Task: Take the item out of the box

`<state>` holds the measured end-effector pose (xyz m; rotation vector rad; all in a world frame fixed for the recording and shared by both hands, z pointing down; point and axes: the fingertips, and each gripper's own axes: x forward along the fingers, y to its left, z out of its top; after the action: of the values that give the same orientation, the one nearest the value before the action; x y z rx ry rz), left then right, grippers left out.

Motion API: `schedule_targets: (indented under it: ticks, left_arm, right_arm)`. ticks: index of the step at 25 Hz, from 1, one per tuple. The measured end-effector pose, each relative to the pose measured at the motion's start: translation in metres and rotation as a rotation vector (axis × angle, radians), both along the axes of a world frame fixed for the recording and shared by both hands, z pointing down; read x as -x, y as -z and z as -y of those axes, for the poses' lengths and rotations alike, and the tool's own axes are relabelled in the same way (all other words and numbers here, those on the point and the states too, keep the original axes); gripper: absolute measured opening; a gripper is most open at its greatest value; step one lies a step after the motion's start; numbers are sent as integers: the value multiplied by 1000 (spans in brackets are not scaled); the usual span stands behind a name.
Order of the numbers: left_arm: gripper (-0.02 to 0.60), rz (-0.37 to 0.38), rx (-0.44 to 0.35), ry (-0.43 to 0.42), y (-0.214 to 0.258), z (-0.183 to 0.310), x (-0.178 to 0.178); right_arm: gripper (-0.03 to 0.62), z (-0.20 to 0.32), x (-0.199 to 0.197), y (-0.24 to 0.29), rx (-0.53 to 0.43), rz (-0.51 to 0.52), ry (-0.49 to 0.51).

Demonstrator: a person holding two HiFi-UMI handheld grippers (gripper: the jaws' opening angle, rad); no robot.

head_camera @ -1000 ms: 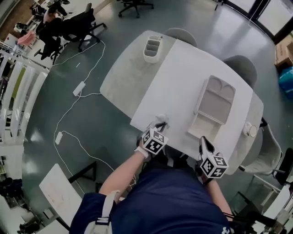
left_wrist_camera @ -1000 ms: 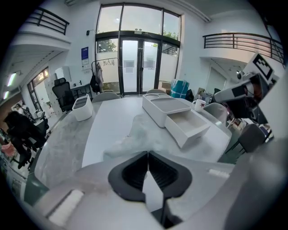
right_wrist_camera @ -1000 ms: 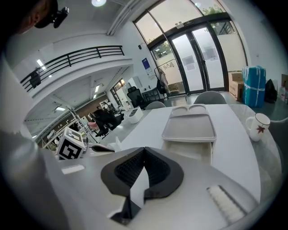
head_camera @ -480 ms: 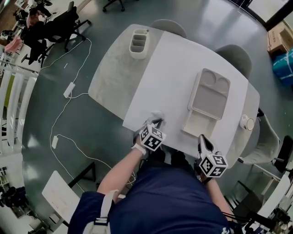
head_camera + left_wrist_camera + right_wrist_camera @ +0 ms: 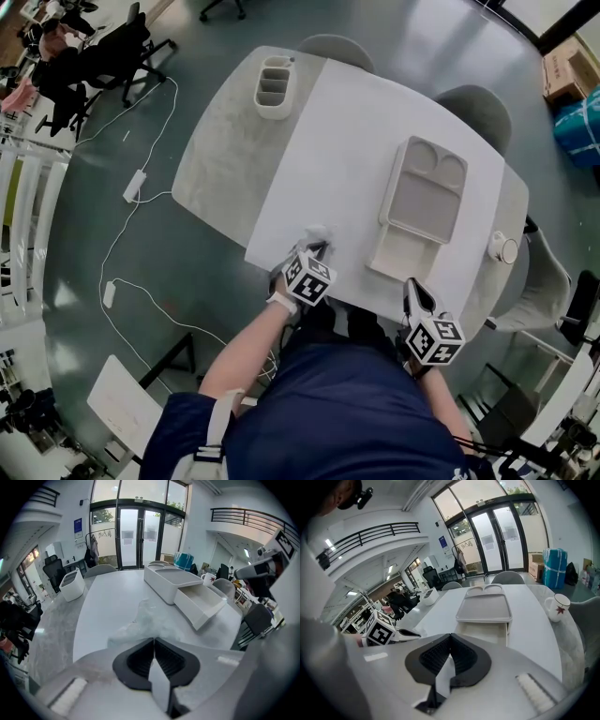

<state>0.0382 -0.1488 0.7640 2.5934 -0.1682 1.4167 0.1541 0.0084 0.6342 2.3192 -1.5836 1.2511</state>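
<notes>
Plastic item point(image 5: 140, 623) rests on the tabletop point(image 5: 356, 141) left of the open box point(image 5: 422, 202), lowered there by the left tongs point(image 5: 153, 641), closed on it; right tongs point(image 5: 450, 638) closed, empty: removal looks done.

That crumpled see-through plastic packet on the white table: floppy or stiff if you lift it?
Probably floppy: the crumpled clear plastic packet is creased and slumps on the white table. Likely light, since it looks thin and see-through. It seems unlikely to roll, having no round shape, though it might slide.
</notes>
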Motion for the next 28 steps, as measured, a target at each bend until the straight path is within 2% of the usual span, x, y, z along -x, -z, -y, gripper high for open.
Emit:
schedule_targets:
  ticks: [17,23,28]
  left_arm:
    - [14,112,34,-23,-28,-9,-11]
    - [17,173,55,-30,-46,-13,-3]
    - [21,187,60,-33,-51,-14,-2]
  right_arm:
    - [2,-15,-9,-2,35,-9,-14]
    - [2,-18,-11,-1,40,-9,-21]
    - [2,-19,-10,-1,41,-11,-20]
